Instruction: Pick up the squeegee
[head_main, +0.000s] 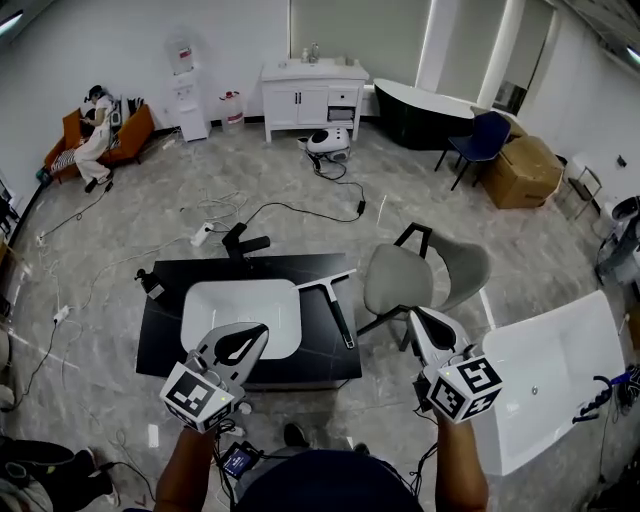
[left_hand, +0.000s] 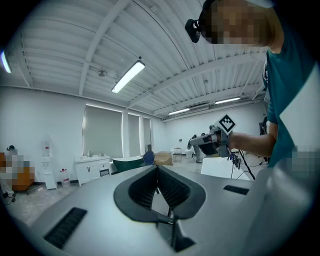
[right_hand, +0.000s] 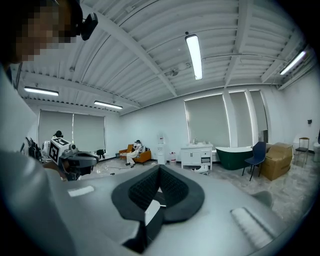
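While the left gripper (head_main: 258, 332) and right gripper (head_main: 416, 316) stood closed and empty, we found the squeegee (head_main: 338, 312) on the counter (head_main: 165, 338) between them, roughly equidistant, at the right's 9 o'clock, handle along 11-to-5 o'clock.

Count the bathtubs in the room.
2. A dark bathtub against the back wall beside the white cabinet; a white bathtub on the floor near the right gripper. Others may be hidden.

Counter (head_main: 160, 335) looks matt, basin (head_main: 240, 318) glossy, squeegee (head_main: 336, 305) perhaps plastic.
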